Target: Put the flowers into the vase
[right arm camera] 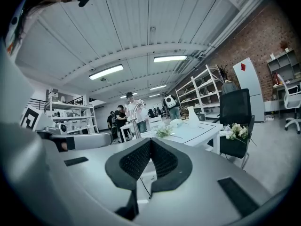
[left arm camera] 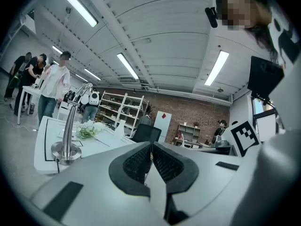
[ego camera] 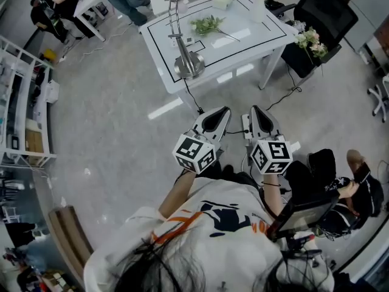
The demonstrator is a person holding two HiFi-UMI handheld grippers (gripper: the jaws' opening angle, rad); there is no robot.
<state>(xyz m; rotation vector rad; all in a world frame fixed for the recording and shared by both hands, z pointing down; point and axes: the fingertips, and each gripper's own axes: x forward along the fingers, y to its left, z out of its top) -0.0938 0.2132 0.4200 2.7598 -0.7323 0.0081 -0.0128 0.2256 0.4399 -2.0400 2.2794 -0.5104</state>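
The white tabletop (ego camera: 258,32) is lying well ahead of both hand-held grippers, across a stretch of bare floor. To its right a black office chair (ego camera: 328,14) is carrying a bunch of pale flowers (ego camera: 311,41), off to the right hand-held gripper's side. On the tabletop's near edge a chrome stand (ego camera: 187,62) is standing upright, and its cable (ego camera: 193,96) is trailing down towards the person. A green flower sprig (ego camera: 206,24) is lying flat behind the stand, almost straight ahead of the left hand-held gripper (ego camera: 223,112), which looks the nearer of the two. Its stem is running across the line of approach, blooms to the left and stem end to the right. The stand is sitting between that hand-held gripper and the sprig, so a reach will probably be passing to its right. The white vase (ego camera: 260,6) is standing at the far right corner, well apart from the sprig. The left one and the right hand-held gripper (ego camera: 255,111) are both being held with jaws fully together and nothing between them.
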